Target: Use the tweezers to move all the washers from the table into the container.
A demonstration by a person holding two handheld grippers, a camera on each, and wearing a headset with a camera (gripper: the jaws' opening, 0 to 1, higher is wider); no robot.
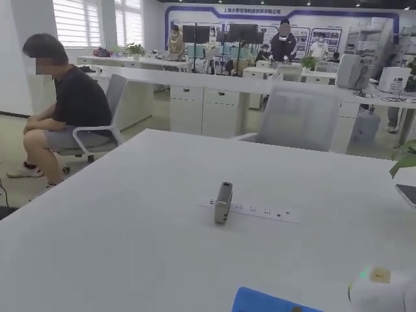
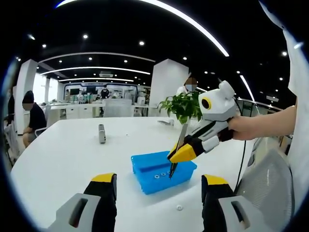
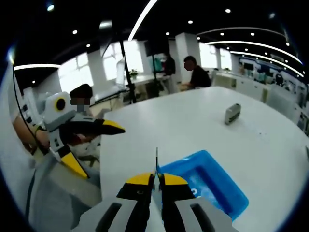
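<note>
Right gripper [image 2: 179, 154]: clamped on tweezers [image 2: 184, 131], tips inside container [image 2: 140, 163].
Left gripper [image 2: 159, 179]: jaws apart, empty.
Loose washer [image 2: 179, 208]: on tabletop [image 2: 72, 159], just near of container; we reach nearward.

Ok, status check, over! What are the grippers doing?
Right gripper shut on tweezers, tips in blue container. Left gripper open. A washer on table. Nothing blocking.

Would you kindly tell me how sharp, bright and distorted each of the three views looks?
Head view: evenly lit but soft, the blue container cropped at the bottom edge. Left gripper view: fisheye bends the ceiling lights into arcs; tweezers fairly sharp. Right gripper view: blurred, the table washed out.
</note>
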